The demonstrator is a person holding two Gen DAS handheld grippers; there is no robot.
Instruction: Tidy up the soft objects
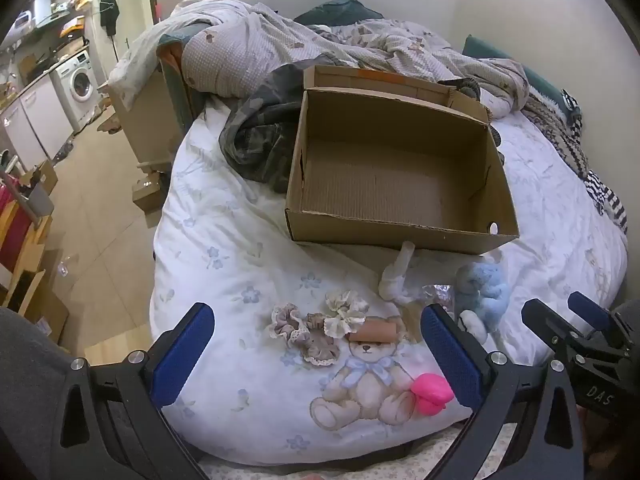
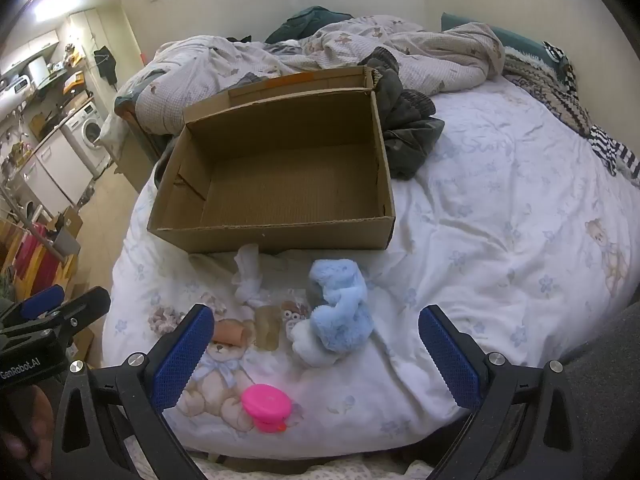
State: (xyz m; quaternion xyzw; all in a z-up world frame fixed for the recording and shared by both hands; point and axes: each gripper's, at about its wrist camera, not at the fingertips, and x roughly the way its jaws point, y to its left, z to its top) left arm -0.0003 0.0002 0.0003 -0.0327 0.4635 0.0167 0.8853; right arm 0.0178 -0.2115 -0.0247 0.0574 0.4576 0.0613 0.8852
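An empty open cardboard box sits on the bed. In front of it lie soft things: a blue plush toy, a white sock, frilly scrunchies, a tan roll and a pink squishy toy. My left gripper is open and empty, above the scrunchies. My right gripper is open and empty, just short of the blue plush; it also shows in the left wrist view.
A rumpled duvet and dark clothes lie behind the box. Patterned blankets line the bed's right side. The bed edge drops to a tiled floor on the left, with a washing machine beyond.
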